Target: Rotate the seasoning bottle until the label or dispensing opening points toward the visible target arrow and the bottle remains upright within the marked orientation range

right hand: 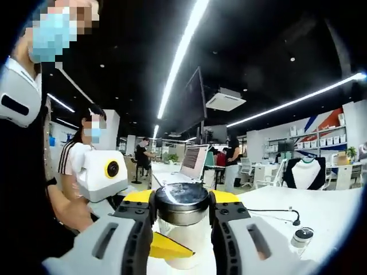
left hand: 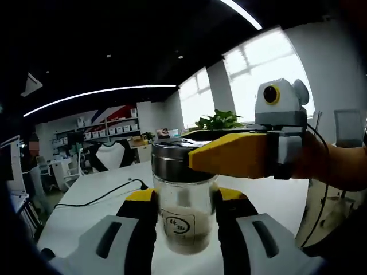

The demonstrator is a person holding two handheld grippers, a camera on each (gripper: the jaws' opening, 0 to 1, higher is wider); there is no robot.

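Observation:
The seasoning bottle (left hand: 184, 220) is a clear glass jar with pale powder, a square label facing the camera and a steel lid (left hand: 175, 160). It stands upright between the jaws of my left gripper (left hand: 184, 200), which is shut on the glass body. My right gripper (left hand: 195, 152) reaches in from the right and grips the lid. In the right gripper view the dark-topped lid (right hand: 182, 201) sits pinched between the jaws of my right gripper (right hand: 182, 209); below it, one yellow finger (right hand: 166, 246) of the left gripper lies against the glass (right hand: 186, 236). No target arrow is visible.
A white table (left hand: 86, 195) lies under the bottle, with a black cable (left hand: 109, 195) across it. A small dark-capped jar (right hand: 301, 236) stands on the table to the right. A laptop (right hand: 195, 163) sits behind. A person's hand (right hand: 74, 213) holds the left gripper.

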